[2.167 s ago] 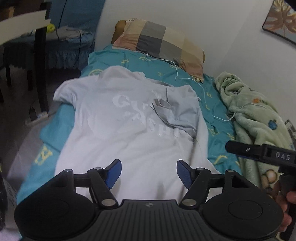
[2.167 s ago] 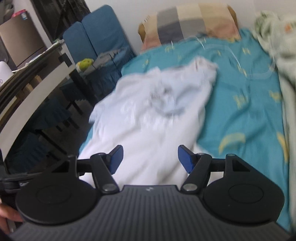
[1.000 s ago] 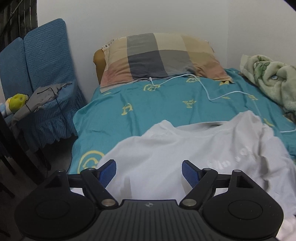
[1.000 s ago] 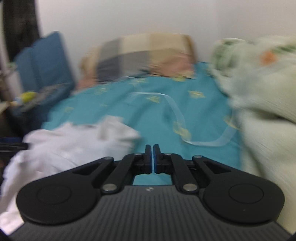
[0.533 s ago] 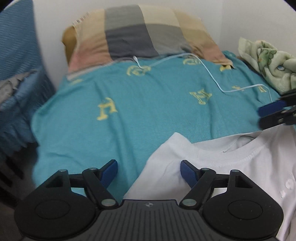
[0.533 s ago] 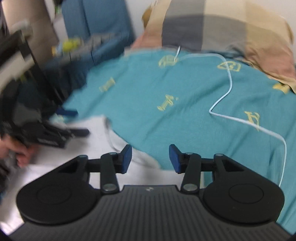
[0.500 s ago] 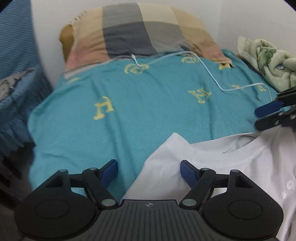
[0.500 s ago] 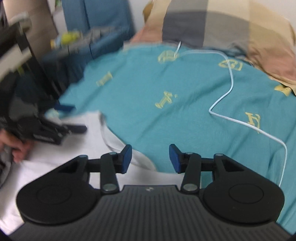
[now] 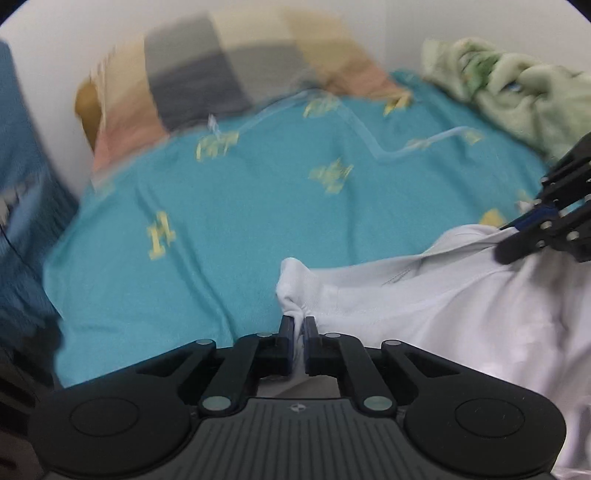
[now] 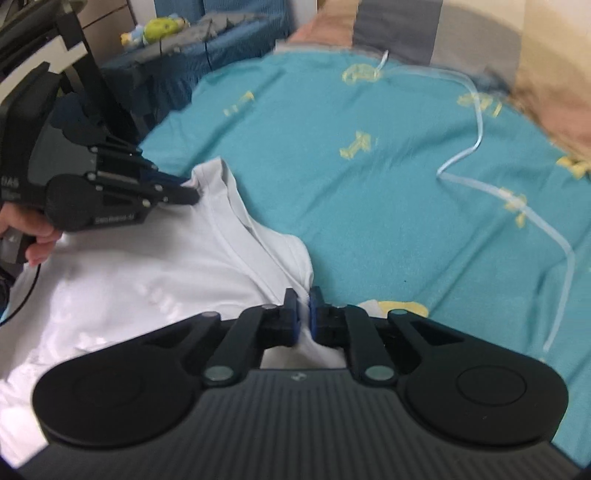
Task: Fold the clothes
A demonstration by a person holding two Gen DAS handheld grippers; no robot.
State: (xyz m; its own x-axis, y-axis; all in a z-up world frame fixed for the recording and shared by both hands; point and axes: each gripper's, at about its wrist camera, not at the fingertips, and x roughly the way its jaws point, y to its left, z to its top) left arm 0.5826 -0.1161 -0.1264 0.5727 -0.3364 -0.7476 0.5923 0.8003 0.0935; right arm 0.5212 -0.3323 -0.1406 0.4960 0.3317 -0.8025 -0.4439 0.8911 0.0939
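Observation:
A white T-shirt point(image 9: 424, 295) lies on the teal bedsheet point(image 9: 240, 221) with its collar toward the pillow. My left gripper point(image 9: 298, 321) is shut on the shirt's left shoulder, cloth bunched between the pads. My right gripper point(image 10: 303, 295) is shut on the shirt point(image 10: 147, 280) at its right shoulder. In the left wrist view the right gripper point(image 9: 517, 230) shows at the right edge, pinching the collar side. In the right wrist view the left gripper point(image 10: 192, 192) shows at the left, held by a hand.
A checked pillow point(image 9: 221, 74) lies at the head of the bed. A white cable point(image 10: 498, 192) trails over the sheet. A green blanket point(image 9: 517, 92) is heaped at the right. A blue chair point(image 10: 221, 33) with clutter stands left of the bed.
Both grippers were open above the shirt's shoulders half a second ago; both have now closed on the cloth and the shoulders are bunched up.

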